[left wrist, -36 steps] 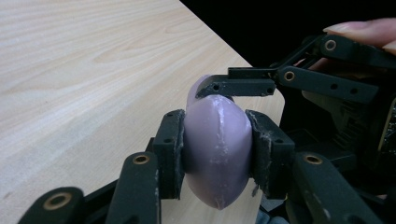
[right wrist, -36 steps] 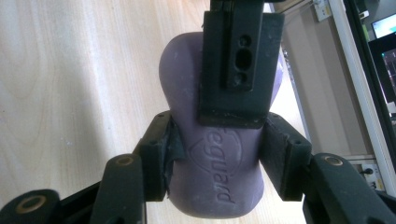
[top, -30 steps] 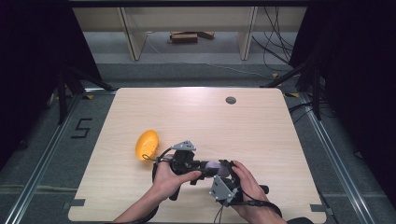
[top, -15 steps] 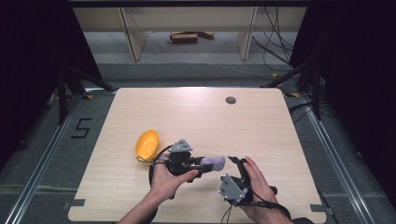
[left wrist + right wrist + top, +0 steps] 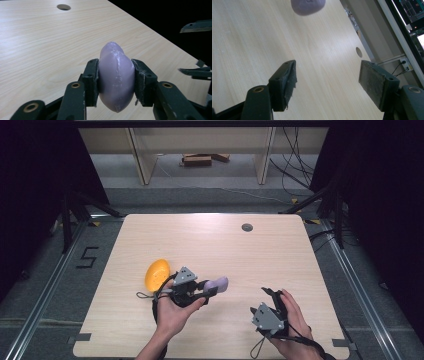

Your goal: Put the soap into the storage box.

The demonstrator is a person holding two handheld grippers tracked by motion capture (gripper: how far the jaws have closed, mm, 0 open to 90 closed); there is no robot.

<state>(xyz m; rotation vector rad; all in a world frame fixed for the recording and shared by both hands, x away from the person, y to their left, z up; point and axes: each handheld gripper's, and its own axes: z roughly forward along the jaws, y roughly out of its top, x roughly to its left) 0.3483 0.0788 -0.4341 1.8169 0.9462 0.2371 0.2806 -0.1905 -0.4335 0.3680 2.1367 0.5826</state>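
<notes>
Lilac soap [image 5: 116, 75]: pale purple bar, smooth and rounded, swollen in the middle and tapering to a blunt edge at top and bottom; faint whitish scuffs streak its face.
Seam: a thin ridge runs down the bar's front in my left gripper view.
Grip: my left gripper [image 5: 209, 289] is clamped on the bar, one black pad pressed flat to each broad side, the bar standing on edge between them.
Where it is: lifted off the table [image 5: 225, 245], over the near middle of the wood, with its tip poking out past my jaws in the high view [image 5: 218, 283].
From the other side: my right gripper view catches the bar's rounded end at the top edge [image 5: 308, 6], well apart from that gripper.
Right gripper [image 5: 270, 296]: jaws spread wide with bare tabletop between them; they have just been closing slightly, with nothing in them.
Pads: grey residue clings to the edges of the left pads [image 5: 140, 72].
Orange thing [image 5: 157, 274]: glossy oval lying on the table just beside my left hand [image 5: 172, 312].
Table hole [image 5: 247, 227]: small round opening near the far edge.
</notes>
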